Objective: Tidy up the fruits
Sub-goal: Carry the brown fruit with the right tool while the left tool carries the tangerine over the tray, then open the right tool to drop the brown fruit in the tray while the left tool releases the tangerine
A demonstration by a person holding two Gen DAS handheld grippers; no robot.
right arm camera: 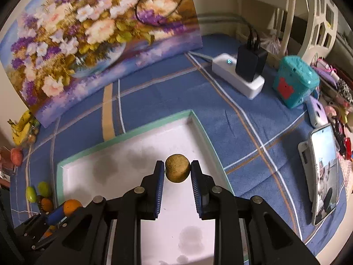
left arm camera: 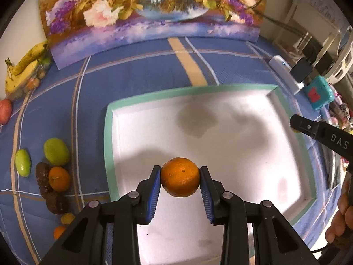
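My left gripper (left arm camera: 180, 175) is shut on an orange (left arm camera: 179, 177) and holds it above the near part of the white tray with a green rim (left arm camera: 189, 90). My right gripper (right arm camera: 177, 170) is shut on a small brownish-yellow round fruit (right arm camera: 177, 167) above the tray's far right corner (right arm camera: 192, 112). The right gripper's finger (left arm camera: 320, 132) shows at the right edge of the left wrist view. The left gripper with its orange (right arm camera: 71, 206) shows at the lower left of the right wrist view.
Loose fruit lies left of the tray on the blue checked cloth: two green fruits (left arm camera: 56, 151), an orange one (left arm camera: 59, 178), brown pieces (left arm camera: 45, 176), bananas (left arm camera: 24, 66). A flower painting (left arm camera: 154, 11) stands behind. A power strip (right arm camera: 238, 77), teal box (right arm camera: 294, 81) and phone (right arm camera: 324, 174) lie right.
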